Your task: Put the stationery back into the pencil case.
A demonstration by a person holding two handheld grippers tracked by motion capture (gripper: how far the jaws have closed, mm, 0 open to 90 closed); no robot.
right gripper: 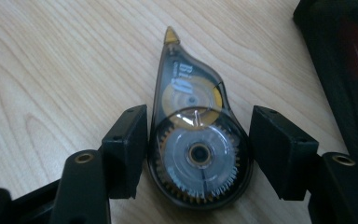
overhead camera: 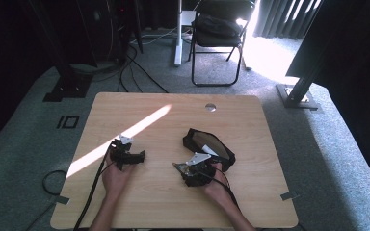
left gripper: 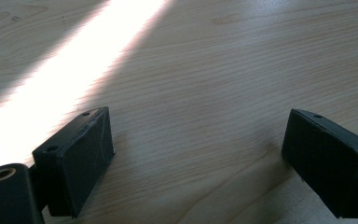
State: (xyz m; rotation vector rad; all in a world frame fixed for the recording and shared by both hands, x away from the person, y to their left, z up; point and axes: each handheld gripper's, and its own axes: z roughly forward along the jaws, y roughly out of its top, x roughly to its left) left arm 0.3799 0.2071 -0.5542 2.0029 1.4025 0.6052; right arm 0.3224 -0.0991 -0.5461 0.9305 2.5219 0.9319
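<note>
**Correction-tape dispenser between loosened right tongs**

Thing in hand: a correction tape dispenser (right gripper: 196, 135), teardrop-shaped, smoky clear plastic, gear wheels visible inside. It lies flat on the counter (overhead camera: 250, 202), nib pointing away from the right tongs (right gripper: 198, 154), round end between the jaws.

Right tongs: released. The left jaw sits at or almost at the shell; a clear gap shows at the right jaw. No squeeze on it.

Left tongs (left gripper: 198, 158): spread wide over bare wood, nothing between them, well apart from the dispenser.

Handling, as judged: light, rigid, smooth-sided shell, likely to skid or pivot on the wood if nudged from one side. Best hold looks to be across the wide round body where the flanks run nearest to parallel; the tapered nose would squirt out. Moderate pressure only, the thin casing could flex.

Surroundings: an open black pouch (overhead camera: 208, 143) just beside the right tongs, something red inside it. A sunlit stripe crosses the counter's left half. Nothing blocks the dispenser itself.
</note>
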